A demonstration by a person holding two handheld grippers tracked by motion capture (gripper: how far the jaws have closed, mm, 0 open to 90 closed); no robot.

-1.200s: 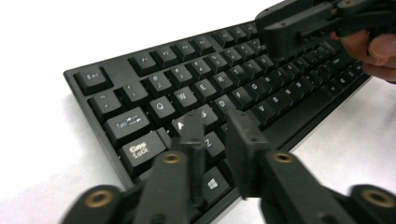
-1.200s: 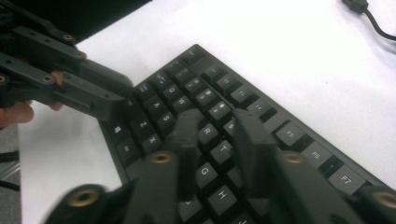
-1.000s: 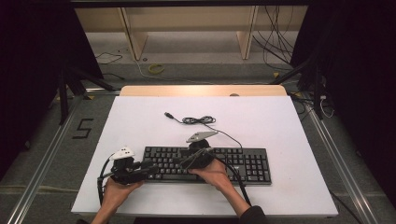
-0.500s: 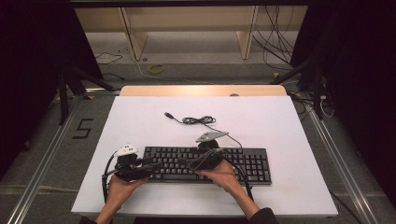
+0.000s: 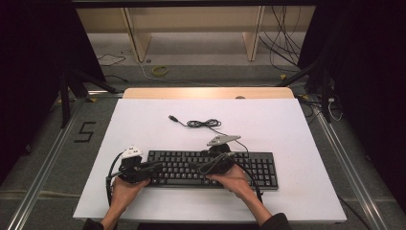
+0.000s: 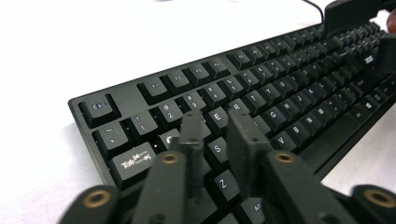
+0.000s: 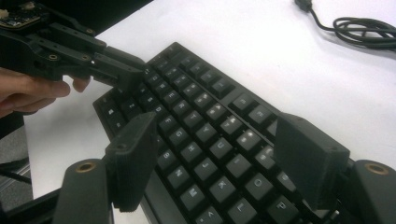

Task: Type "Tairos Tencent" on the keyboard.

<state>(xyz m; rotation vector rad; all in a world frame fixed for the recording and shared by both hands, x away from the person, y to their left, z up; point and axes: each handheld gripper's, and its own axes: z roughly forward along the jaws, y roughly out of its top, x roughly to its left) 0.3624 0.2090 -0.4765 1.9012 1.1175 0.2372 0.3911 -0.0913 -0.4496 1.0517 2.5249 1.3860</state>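
White table (image 5: 143, 124), black keyboard (image 5: 249, 165) w/ loose cable (image 5: 203, 123) behind; L gripper (image 6: 217, 128) jaws nearly together over Q/W keys, R gripper (image 7: 215, 161) jaws wide apart over kbd middle

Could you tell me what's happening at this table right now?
A person holds a gripper in each hand over a black keyboard on the white table. The left gripper, jaws nearly closed, sits above the W and A keys. The right gripper, jaws wide open, hovers over the middle keys. The keyboard's cable lies coiled and unplugged behind.

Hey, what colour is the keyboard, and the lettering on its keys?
The keyboard is black with white lettering, clearest in the left gripper view.
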